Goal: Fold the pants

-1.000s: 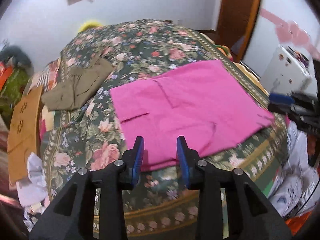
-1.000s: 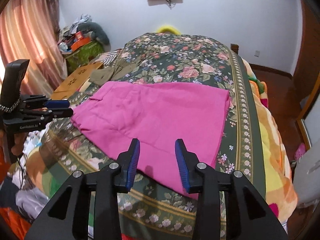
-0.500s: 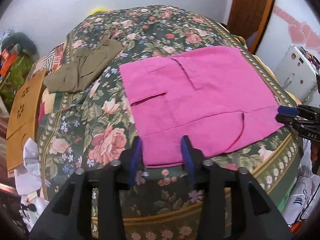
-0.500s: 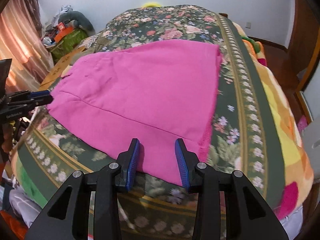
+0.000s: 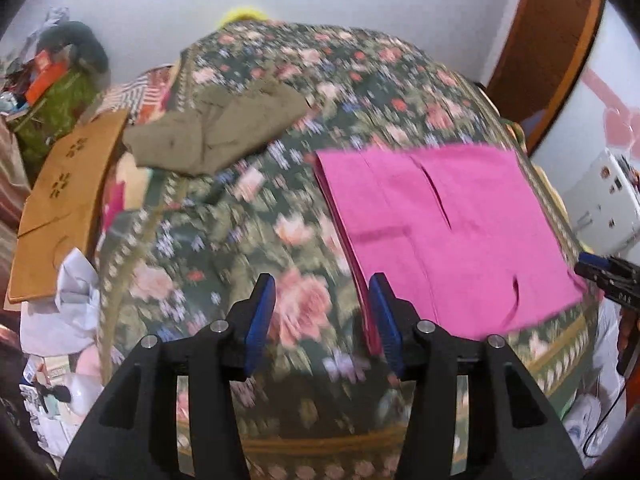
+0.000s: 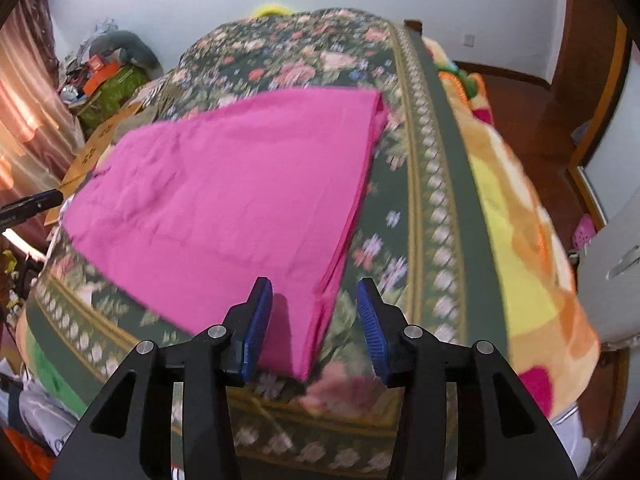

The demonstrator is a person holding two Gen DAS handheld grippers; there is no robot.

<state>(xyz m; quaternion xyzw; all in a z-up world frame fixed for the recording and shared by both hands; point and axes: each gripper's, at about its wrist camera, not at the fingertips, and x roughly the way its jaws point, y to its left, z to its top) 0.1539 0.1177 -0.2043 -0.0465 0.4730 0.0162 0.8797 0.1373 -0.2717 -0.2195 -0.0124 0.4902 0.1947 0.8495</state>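
Left wrist view puts the bed (image 5: pixel 280 208) under you, its dark floral cover filling most of the picture, with the pink pants (image 5: pixel 440 220) spread flat on its right half. Your left claw (image 5: pixel 322 316) has just been opening and its jaws stand apart over the cover, a pink rose between them; the near left edge of the pants lies just at the inner side of the right-hand finger (image 5: pixel 386 320), and whether it touches there you cannot tell through the blur. An olive garment (image 5: pixel 216 132) lies crumpled far left on the bed, well apart from the pants.

From the right wrist view, the pants (image 6: pixel 224 200) run from the left of the bed (image 6: pixel 432 200) down to a near corner that sits between the jaws of your right claw (image 6: pixel 316 320). Those jaws have also just been opening, and they stand apart with the pads clear of the cloth.

Small white lettering shows on the black body of the other claw at the right edge of the left view (image 5: pixel 612 280); it is too blurred to read.
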